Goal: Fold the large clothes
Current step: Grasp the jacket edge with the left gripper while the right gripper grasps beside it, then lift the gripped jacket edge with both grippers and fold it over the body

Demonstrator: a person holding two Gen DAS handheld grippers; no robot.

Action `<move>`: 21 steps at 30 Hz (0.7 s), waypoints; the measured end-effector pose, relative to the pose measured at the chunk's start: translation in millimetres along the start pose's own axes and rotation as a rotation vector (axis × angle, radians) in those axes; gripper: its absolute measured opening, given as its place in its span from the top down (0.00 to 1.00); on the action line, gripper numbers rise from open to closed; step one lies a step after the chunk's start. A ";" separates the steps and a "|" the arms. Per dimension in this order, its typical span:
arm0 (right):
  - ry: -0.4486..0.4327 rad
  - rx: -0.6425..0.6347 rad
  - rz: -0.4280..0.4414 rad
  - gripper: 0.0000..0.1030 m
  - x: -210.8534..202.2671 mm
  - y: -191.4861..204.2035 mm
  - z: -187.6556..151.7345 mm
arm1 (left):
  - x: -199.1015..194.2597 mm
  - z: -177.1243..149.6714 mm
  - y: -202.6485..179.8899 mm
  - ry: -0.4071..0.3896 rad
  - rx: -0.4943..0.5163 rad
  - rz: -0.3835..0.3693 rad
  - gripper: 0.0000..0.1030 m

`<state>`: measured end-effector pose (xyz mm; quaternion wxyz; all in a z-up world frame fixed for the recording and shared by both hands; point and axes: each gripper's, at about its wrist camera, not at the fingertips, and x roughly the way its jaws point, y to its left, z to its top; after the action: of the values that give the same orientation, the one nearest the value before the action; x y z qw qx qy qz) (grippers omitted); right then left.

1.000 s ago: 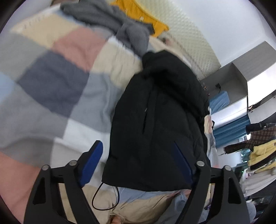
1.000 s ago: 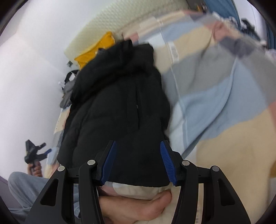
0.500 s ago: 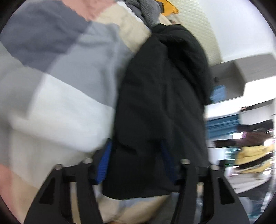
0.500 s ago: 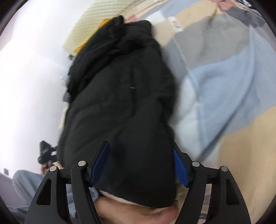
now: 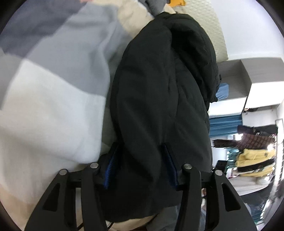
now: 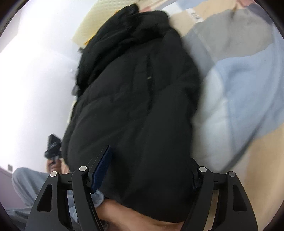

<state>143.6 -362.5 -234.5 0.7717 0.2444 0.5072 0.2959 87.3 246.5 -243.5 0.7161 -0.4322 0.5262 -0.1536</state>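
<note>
A black padded jacket lies lengthwise on a patchwork blanket, its hood end far from me. My left gripper straddles the jacket's near hem, blue pads on either side of a fold of fabric, jaws partly closed around it. In the right wrist view the jacket fills the middle. My right gripper is wide apart around the near hem; its left blue pad shows and its right pad is hidden behind the fabric. The left gripper also shows far off in that view.
A grey garment and a yellow one lie by the quilted headboard. A rack of clothes stands at the right. The person's bare foot and jeans leg are just below the right gripper.
Both grippers moved forward onto the jacket's near hem. The left gripper's jaws narrowed around the fabric; the right gripper's jaws widened around it. The jacket now fills each view.
</note>
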 end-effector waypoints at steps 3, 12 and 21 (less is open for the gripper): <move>-0.036 -0.046 0.031 0.51 -9.6 16.9 1.9 | 0.4 -5.4 -6.4 0.004 -0.019 -0.055 0.48; -0.147 -0.136 0.001 0.90 -55.8 64.6 14.3 | -23.7 -15.2 -58.9 -0.078 0.011 -0.032 0.83; -0.310 -0.201 0.055 0.91 -140.8 121.6 11.4 | -107.2 -14.4 -126.9 -0.270 0.057 -0.121 0.84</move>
<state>85.0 -376.9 -58.1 0.8527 0.2227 0.3432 0.3248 61.5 238.7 -79.0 0.7818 -0.4592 0.3936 -0.1520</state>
